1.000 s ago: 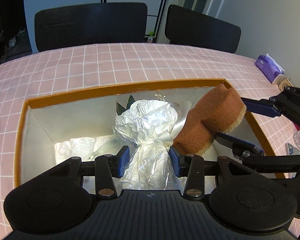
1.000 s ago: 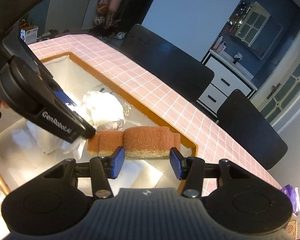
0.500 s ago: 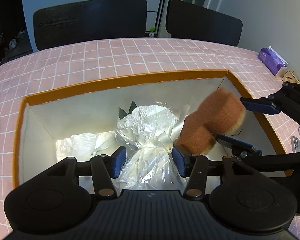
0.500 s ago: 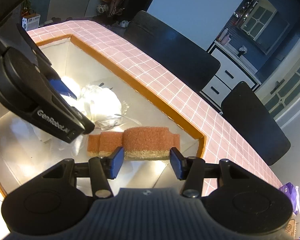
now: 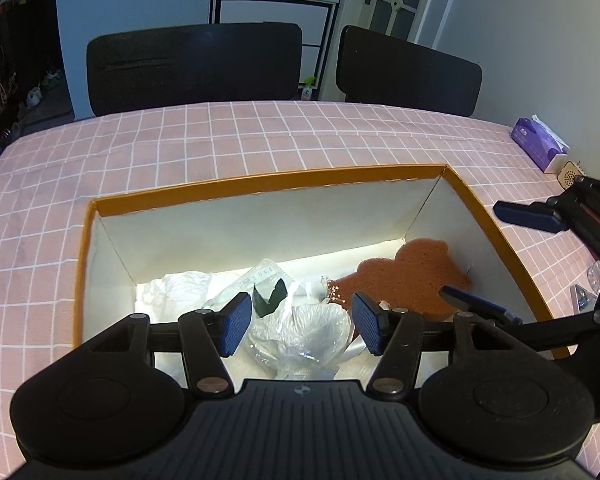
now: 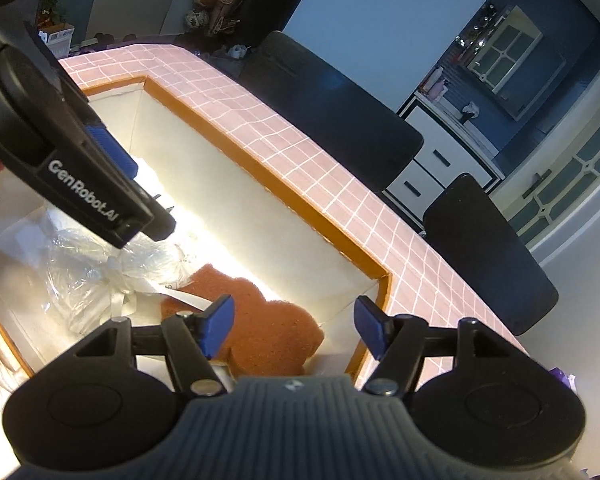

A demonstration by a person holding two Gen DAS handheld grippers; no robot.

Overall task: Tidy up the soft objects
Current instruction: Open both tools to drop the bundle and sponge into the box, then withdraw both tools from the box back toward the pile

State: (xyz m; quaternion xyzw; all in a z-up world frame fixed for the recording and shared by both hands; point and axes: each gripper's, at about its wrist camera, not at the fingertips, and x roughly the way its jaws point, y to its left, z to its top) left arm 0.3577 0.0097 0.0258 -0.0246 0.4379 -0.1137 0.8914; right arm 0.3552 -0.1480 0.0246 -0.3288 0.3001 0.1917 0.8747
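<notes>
The left gripper (image 5: 298, 328) hangs just above the near end of the box (image 5: 260, 184). Its jaws have just been opening and now stand wide; the bag (image 5: 304, 334) lies below and between them on the box floor, touched by neither pad. The bag is thin clear plastic gathered around something pale, with a ribbon at the neck. I judge it very light, crinkly and slippery. The gathered neck is the surest place to take it; a pinch on the loose film would likely slide off.

The right gripper (image 6: 296, 326) hovers over the right end of the box. Its jaws have likewise just been opening and hold nothing. The sponge (image 6: 256, 320) lies flat on the box floor beneath them, in the right near corner, with the ribbon's end draped on its edge. It is a brown, lobed foam piece: light, springy, rough enough not to slip. It should squash under a grip and recover, so taking it across its narrow waist would suit.

Further into the box, left of the bag, lies a white crumpled cloth (image 5: 180, 286), with dark leaf shapes and a dried sprig near the bag. The box walls are tall and hem in any sideways approach.

Beyond the box stretches the pink checked desk (image 5: 220, 136). A tissue pack (image 5: 538, 144) sits well to the box's right, and two black chairs stand behind.
</notes>
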